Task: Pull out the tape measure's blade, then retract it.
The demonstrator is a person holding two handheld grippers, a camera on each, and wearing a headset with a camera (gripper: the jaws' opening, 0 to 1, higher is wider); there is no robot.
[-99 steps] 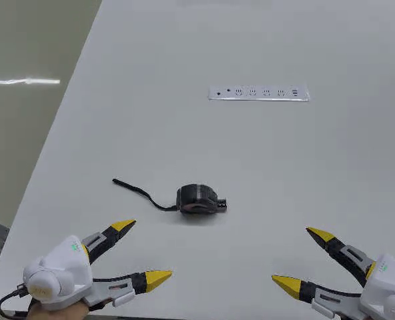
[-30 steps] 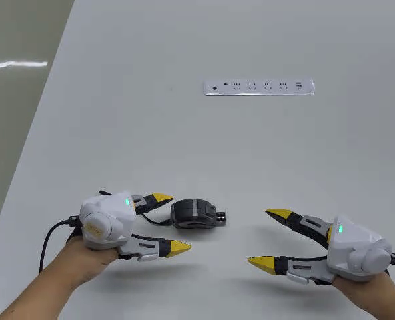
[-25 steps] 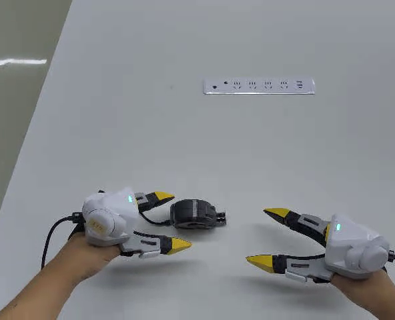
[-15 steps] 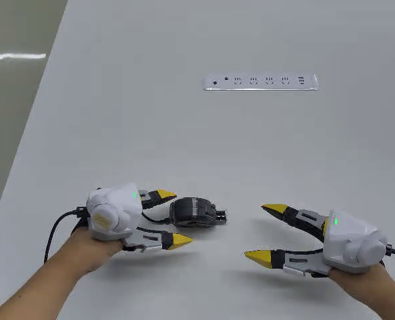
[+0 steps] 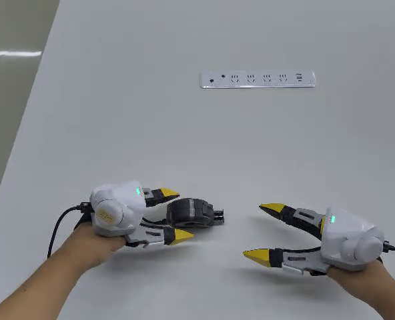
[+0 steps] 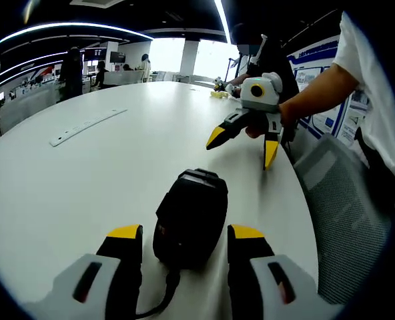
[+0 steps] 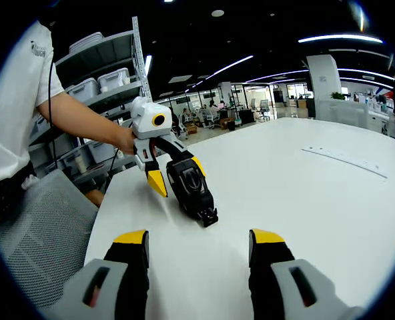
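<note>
My left gripper (image 5: pixel 175 214) is spread open around the black tape measure (image 5: pixel 197 210), which lies on the white table (image 5: pixel 184 133) between the jaws, each tip just beside its body. My right gripper (image 5: pixel 263 231) hangs released and empty at the tape's 3 o'clock, well apart from it. The power strip (image 5: pixel 257 79) lies far off toward 12 o'clock.

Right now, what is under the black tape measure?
The black tape measure rests directly on the white tabletop, between the left gripper's open jaws. Its black strap trails out behind. The contact patch beneath it is hidden by the case itself.
</note>
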